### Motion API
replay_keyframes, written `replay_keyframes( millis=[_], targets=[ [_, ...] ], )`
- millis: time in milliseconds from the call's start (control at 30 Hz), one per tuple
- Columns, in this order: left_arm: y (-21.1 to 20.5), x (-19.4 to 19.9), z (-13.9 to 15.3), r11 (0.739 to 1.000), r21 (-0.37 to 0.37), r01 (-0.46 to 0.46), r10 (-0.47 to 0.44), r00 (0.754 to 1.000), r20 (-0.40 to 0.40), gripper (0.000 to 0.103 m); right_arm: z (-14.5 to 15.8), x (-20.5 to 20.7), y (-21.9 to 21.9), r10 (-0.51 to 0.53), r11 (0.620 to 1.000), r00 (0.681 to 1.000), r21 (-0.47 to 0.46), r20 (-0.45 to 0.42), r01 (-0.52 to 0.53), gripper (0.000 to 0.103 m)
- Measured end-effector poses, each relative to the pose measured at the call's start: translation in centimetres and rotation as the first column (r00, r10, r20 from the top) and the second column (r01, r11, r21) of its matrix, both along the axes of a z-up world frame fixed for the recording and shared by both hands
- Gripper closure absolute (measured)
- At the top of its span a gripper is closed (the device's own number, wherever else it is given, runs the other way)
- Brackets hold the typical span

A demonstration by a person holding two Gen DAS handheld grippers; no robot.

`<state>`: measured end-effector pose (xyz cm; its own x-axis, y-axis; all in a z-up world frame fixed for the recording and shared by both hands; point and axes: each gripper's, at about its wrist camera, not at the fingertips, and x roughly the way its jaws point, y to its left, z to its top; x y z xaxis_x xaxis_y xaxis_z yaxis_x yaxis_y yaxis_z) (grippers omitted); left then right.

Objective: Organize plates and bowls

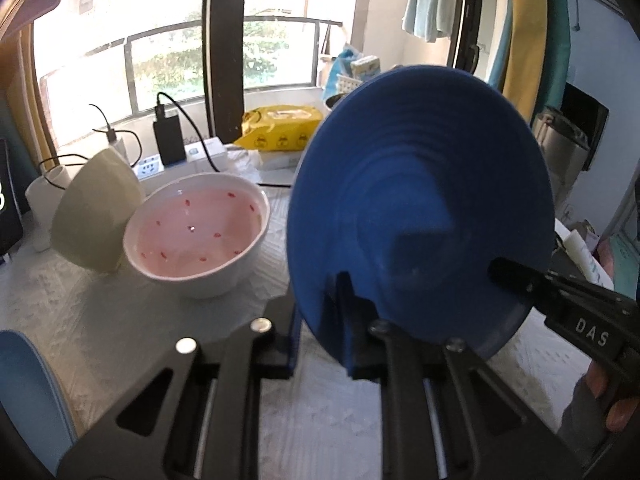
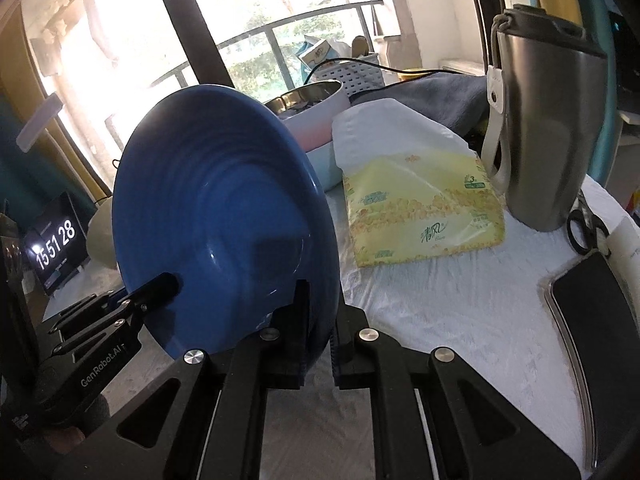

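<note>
Left wrist view: both left gripper (image 1: 320, 312) and right gripper (image 2: 320, 320) clamp the upright blue plate (image 1: 420, 208); pink-lined bowl (image 1: 196, 236) at nine o'clock.

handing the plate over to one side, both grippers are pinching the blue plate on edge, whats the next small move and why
Probably open the right gripper. The left gripper is also shut on the blue plate, which is held upright off the table, so the right can likely let go without dropping it.
</note>
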<state>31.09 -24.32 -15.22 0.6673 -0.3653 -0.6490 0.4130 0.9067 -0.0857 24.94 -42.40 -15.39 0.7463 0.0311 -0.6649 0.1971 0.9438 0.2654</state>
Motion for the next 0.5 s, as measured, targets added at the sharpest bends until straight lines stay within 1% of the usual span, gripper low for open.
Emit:
replay_keyframes(
  millis=[500],
  targets=[
    [5.0,-4.1,1.0,0.998,-0.043,-0.038,0.039,0.999,0.011,0.087,1.2,-2.6,4.2,0.045,0.999,0.999,-0.007,0.002,-0.045,0.092]
  ],
)
